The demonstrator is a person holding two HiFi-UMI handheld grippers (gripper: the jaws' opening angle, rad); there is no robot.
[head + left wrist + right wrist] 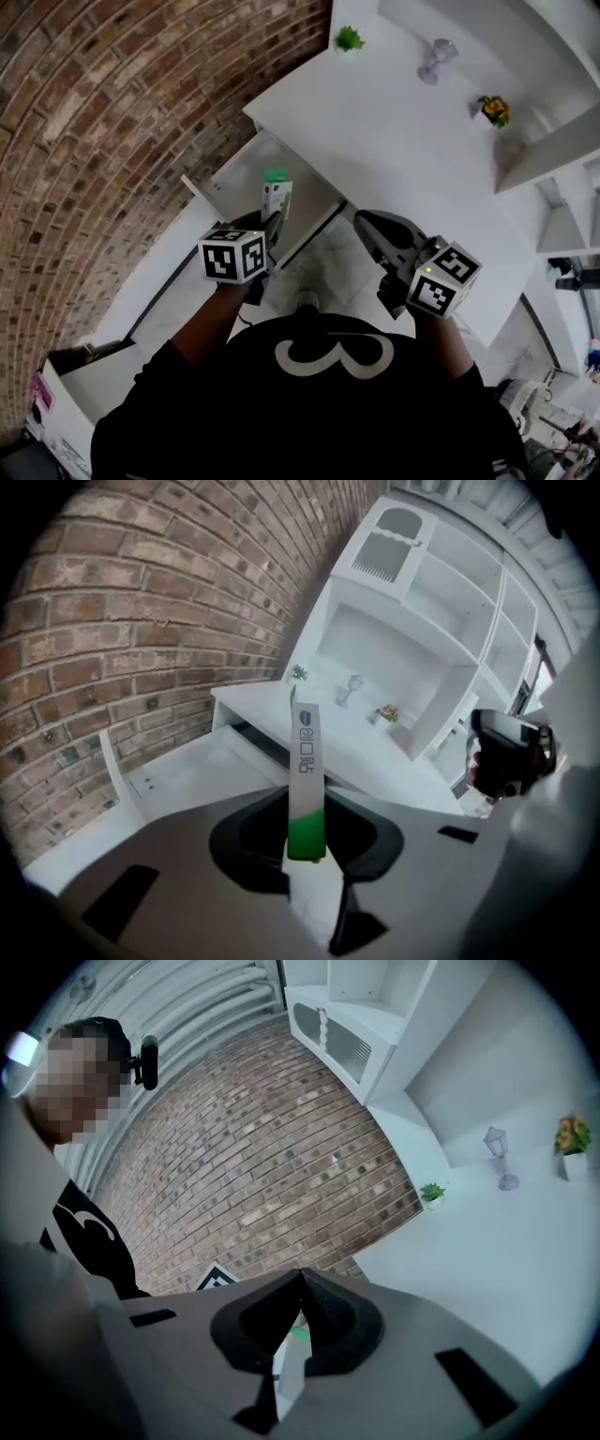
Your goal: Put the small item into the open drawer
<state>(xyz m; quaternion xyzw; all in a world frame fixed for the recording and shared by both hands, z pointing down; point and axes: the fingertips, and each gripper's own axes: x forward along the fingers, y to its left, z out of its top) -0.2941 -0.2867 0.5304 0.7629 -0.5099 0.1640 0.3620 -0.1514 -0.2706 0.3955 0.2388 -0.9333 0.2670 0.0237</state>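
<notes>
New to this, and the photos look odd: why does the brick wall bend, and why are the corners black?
Head view: the wide lens bows the brick wall into an arc. Left gripper view: black corners ring a round image; the white-and-green pack is sharp. Right gripper view: same dark rim, evenly lit desk.

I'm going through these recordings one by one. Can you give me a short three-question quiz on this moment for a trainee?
1. Fill in: the jaws of the right claw are ___ (together or apart).
2. Which claw grips the green-and-white pack? A: left claw. B: right claw. C: neither.
3. True or false: the drawer is shut.
Key: 1 together; 2 A; 3 false.
</notes>
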